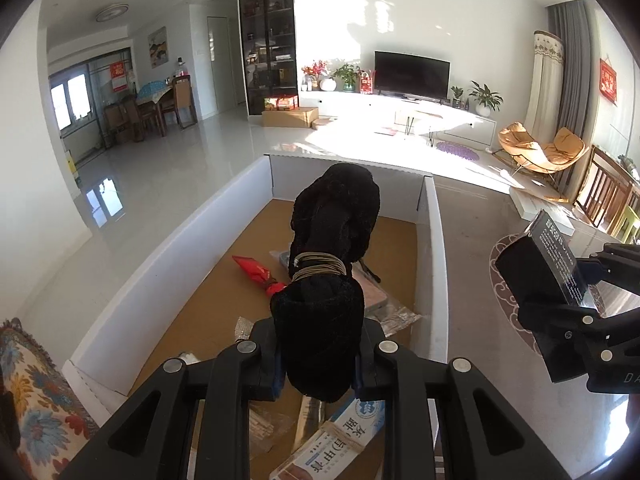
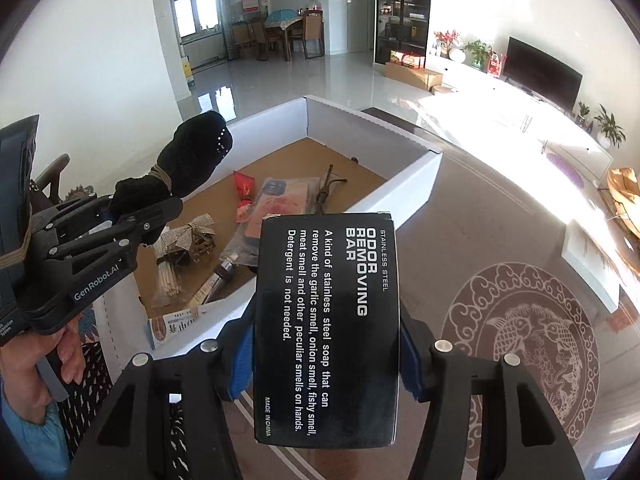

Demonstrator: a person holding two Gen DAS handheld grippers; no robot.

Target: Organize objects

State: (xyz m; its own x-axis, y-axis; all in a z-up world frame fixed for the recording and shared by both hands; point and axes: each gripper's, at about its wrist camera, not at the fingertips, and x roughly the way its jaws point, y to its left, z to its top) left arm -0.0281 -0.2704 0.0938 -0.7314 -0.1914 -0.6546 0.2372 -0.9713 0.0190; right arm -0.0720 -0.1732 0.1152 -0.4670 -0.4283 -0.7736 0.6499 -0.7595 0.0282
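Grippers over the white cardboard box (image 2: 400, 168): your left gripper (image 1: 320, 364) clamps a black fabric bundle (image 1: 332, 240) tied with cord, above the box's near end; your right gripper (image 2: 326, 360), just right of it, grips the black soap carton (image 2: 326, 320).

Both tongs are matte black plastic with angular, cut-out finger arms joined by round silver pivot screws. The left tongs (image 2: 132, 216) carry white "GenRobot.AI" lettering along one side, and a tan elastic band wraps the body behind them. The right tongs (image 2: 326, 356) show blue pads on the inner faces of their fingers (image 2: 240, 364). The person's left hand (image 2: 44, 364) emerges from a light blue sleeve.
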